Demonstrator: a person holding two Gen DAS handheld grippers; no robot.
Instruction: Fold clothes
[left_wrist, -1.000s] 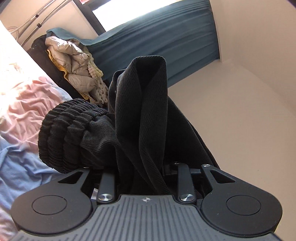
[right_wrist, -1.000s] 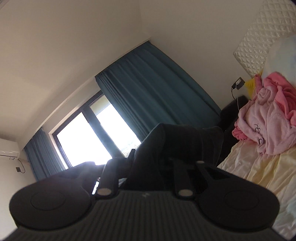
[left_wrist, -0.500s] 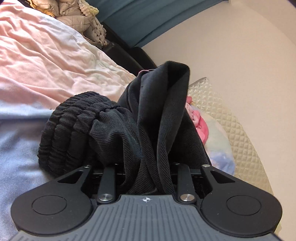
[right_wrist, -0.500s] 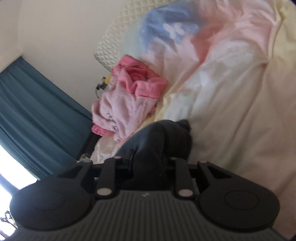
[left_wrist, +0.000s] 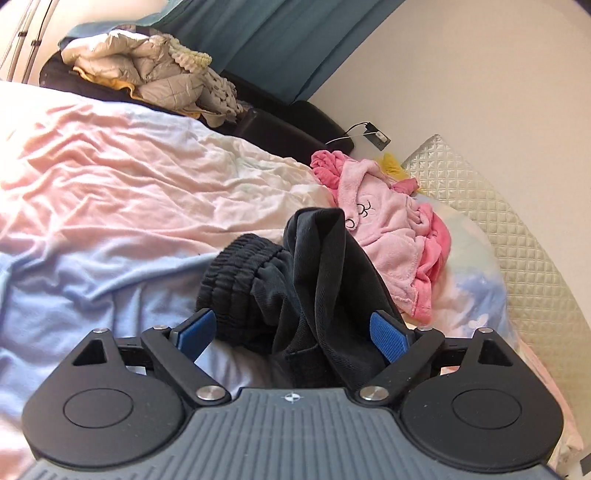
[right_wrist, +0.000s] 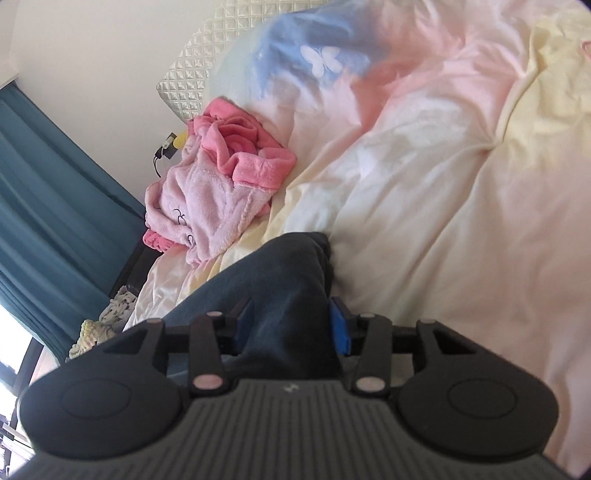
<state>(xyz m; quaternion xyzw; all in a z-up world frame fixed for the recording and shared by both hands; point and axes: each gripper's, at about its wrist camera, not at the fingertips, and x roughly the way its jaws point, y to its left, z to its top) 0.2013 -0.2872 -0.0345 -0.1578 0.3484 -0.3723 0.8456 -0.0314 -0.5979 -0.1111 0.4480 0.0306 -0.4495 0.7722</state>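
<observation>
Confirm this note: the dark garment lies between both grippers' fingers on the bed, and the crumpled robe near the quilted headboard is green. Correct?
Not quite. The robe is pink, as both wrist views show. The rest holds: the dark garment sits between the fingers of the left gripper and the right gripper, near the headboard.

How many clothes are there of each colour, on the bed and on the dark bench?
Black: 1, the black garment on the bed
Pink: 1, the pink robe on the bed
Beige: 1, the puffy jacket on the bench
Total: 3
</observation>
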